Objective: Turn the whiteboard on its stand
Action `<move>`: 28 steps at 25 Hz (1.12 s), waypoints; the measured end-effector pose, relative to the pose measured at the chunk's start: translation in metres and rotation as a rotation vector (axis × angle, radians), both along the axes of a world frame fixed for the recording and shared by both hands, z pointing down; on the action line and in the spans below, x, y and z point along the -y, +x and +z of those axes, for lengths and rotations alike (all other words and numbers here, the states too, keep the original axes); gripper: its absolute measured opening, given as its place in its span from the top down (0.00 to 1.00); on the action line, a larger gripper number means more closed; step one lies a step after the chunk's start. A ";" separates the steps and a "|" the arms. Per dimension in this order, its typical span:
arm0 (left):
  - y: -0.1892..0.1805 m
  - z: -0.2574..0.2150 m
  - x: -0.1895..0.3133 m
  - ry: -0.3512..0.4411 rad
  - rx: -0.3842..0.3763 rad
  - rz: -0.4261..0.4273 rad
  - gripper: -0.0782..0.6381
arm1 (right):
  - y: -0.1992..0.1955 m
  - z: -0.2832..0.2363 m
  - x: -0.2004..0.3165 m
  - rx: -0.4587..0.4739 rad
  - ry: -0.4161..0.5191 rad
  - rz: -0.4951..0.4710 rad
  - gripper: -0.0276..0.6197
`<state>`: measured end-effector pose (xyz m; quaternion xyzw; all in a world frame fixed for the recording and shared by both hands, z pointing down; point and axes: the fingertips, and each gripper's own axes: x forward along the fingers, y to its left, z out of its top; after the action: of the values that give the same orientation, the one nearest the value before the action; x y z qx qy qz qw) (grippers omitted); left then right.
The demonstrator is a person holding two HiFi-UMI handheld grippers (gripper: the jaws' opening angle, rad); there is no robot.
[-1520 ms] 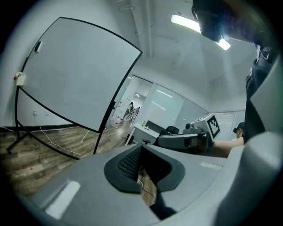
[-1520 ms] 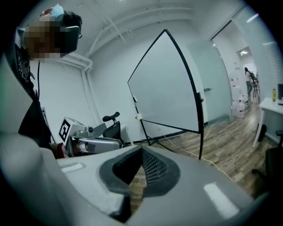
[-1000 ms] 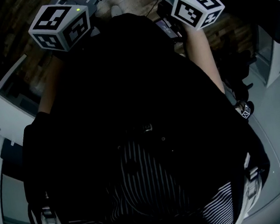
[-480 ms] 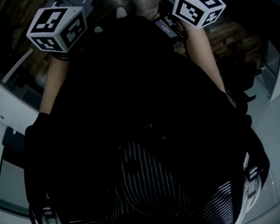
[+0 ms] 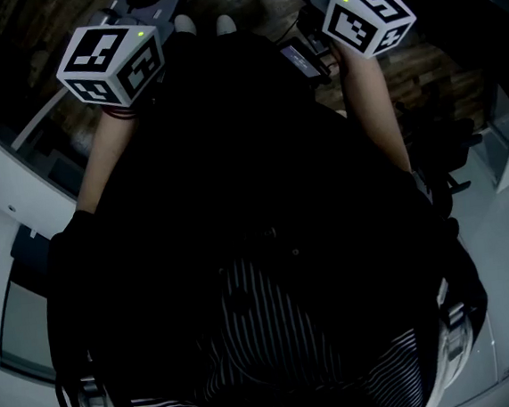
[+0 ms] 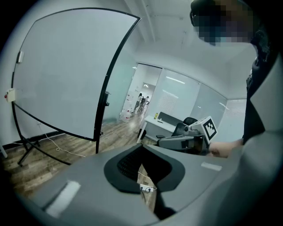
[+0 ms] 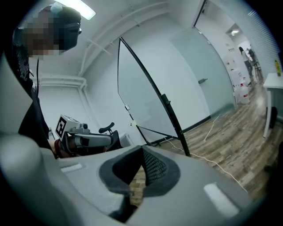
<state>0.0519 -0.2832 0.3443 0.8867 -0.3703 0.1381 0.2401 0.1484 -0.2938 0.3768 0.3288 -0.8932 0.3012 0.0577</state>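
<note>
Whiteboard (image 6: 62, 75): one, upright on its black stand (image 6: 97, 143) on the wooden floor (image 6: 48, 156). It is ahead of both grippers and well apart from them; neither touches it.

Left gripper (image 6: 142, 152): held forward on an outstretched forearm (image 5: 98, 164), tipped a little below level. Fingers closed together, nothing between them.

Right gripper (image 7: 142, 154): same pose, alongside the left. Fingers closed, empty.

Count: two grippers, two marker cubes (image 5: 111, 64) (one per gripper), both forearms extended in front of the dark-clothed body.
</note>
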 end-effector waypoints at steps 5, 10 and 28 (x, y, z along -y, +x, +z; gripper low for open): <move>0.000 0.004 0.003 -0.012 -0.005 -0.008 0.89 | -0.001 0.010 -0.004 0.002 -0.028 -0.026 0.96; 0.003 0.004 0.004 -0.011 -0.011 0.013 0.89 | -0.004 0.007 -0.004 0.005 -0.026 -0.021 0.96; -0.090 -0.017 0.104 0.032 -0.108 0.073 0.89 | -0.108 -0.024 0.089 -0.066 0.016 0.007 0.96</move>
<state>-0.0385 -0.3873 0.3270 0.9095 -0.3263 0.0930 0.2401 0.0406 -0.3827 0.3531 0.3421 -0.8920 0.2832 0.0836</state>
